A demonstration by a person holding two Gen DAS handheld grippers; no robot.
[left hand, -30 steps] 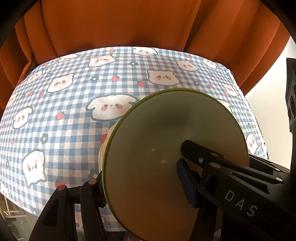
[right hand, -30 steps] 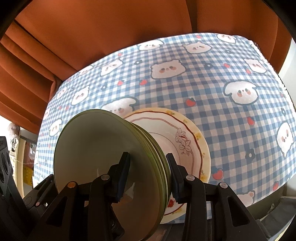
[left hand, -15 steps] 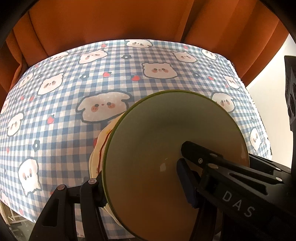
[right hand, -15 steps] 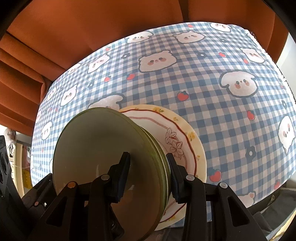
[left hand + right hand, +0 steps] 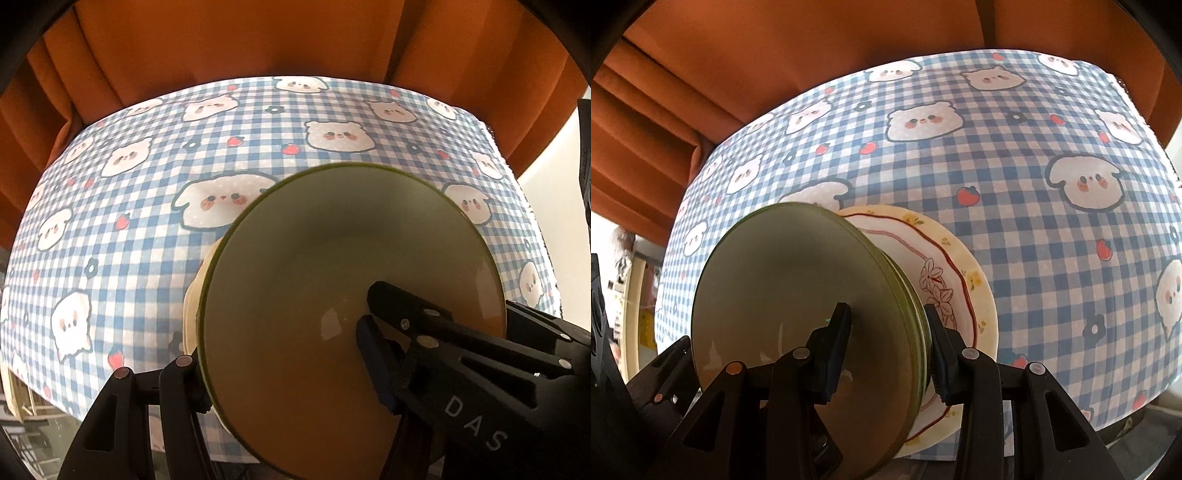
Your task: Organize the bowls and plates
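A stack of green bowls [image 5: 783, 295] sits on a cream plate with a red line and flowers [image 5: 964, 280], which lies on the checked tablecloth. My right gripper [image 5: 886, 317] is shut on the stack's right wall, one finger inside the top bowl and one outside. In the left wrist view the top green bowl [image 5: 317, 266] fills the middle, and the cream plate [image 5: 192, 295] peeks out at its left. My left gripper [image 5: 277, 347] straddles the left wall. Its blue pad lies against the inside, its other finger sits outside the rim, and its jaws are opening.
The blue-and-white tablecloth with bears and strawberries [image 5: 1052, 155] covers the table, and an orange curtain [image 5: 775, 55] hangs close behind it. The table's right edge [image 5: 517, 177] drops off beside a pale wall. A black piece of the other gripper [image 5: 598, 314] shows at the left border.
Both hands have tipped a little, so the cloth has slid slightly in both views. The bowls and the plate stay where they were between the fingers.
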